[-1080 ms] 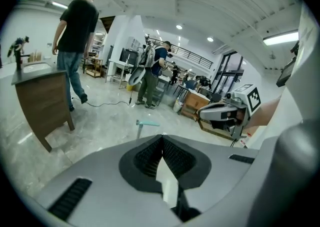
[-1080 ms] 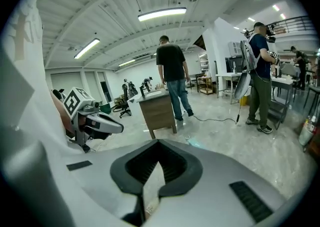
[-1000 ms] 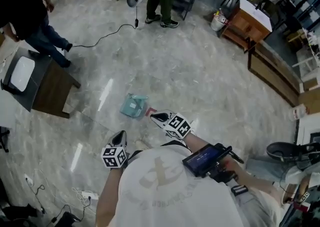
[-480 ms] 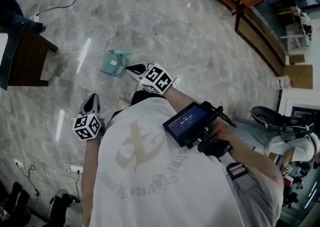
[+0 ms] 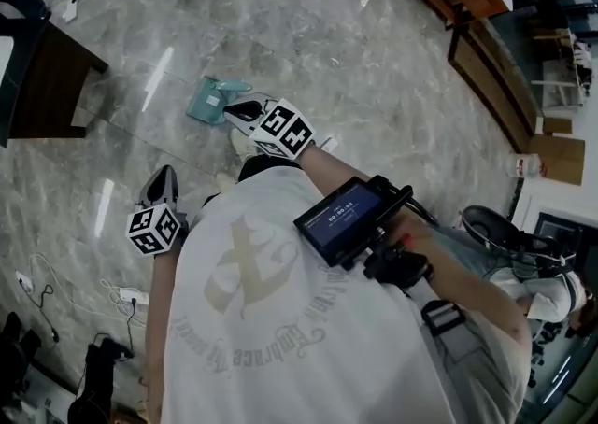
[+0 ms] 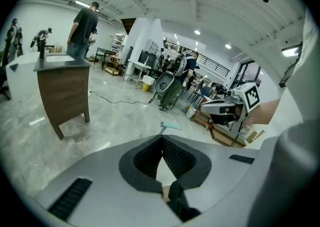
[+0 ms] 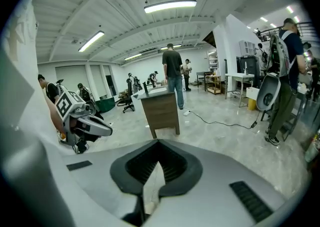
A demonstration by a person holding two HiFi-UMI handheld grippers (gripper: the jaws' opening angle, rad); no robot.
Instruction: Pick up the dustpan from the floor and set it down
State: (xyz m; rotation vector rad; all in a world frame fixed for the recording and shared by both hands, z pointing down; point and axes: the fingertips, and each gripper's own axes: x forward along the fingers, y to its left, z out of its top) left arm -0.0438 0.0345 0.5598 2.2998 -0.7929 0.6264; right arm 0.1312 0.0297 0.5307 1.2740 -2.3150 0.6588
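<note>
A grey marble floor (image 5: 374,67) is filling the head view, with a dark brown wooden desk (image 5: 47,86) standing at its left edge. The person's white T-shirt (image 5: 280,319) is carrying a faded emblem and curved lettering too faint to read. The digits on the black handheld screen (image 5: 338,219) are too small to read.

A small teal plastic dustpan (image 5: 207,100) is lying on the floor just ahead of the right tool (image 5: 234,112); whether they are touching I cannot tell. The left tool (image 5: 164,177) is hanging well apart from it.

Only the left gripper view is showing the dustpan from the side, beyond its empty, closed jaws. The right gripper view is showing closed, empty jaws and the desk, not the dustpan.
</note>
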